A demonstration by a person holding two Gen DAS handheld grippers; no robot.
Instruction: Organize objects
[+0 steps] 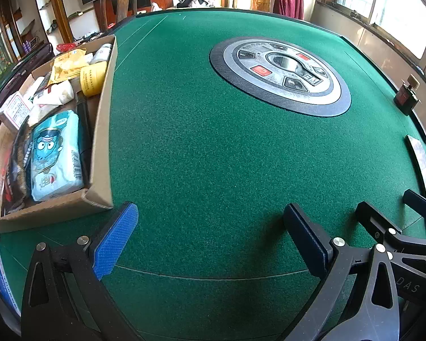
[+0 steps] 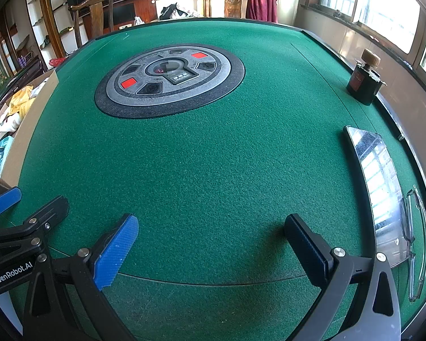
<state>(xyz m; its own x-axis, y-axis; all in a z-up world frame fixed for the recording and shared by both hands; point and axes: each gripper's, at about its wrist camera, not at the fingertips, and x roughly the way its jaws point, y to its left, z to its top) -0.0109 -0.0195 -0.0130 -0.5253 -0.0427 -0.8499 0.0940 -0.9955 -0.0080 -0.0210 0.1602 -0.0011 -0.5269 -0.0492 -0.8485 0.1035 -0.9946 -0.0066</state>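
Objects are split: most are packed in the box [image 1: 100, 130] at the tabletop's [image 1: 213, 156] left edge, while a bottle [image 2: 365, 81] and phone [image 2: 375, 176] are left loose along the right edge, likely next to be boxed. Left tool [image 1: 210, 227] and right tool [image 2: 211, 237] are both held wide and empty, angled down over bare felt, ready for a pick.

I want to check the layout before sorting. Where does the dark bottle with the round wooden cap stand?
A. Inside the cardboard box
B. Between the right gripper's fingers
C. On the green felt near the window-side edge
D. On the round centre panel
C: the dark bottle stands upright on the green felt near the window-side edge.
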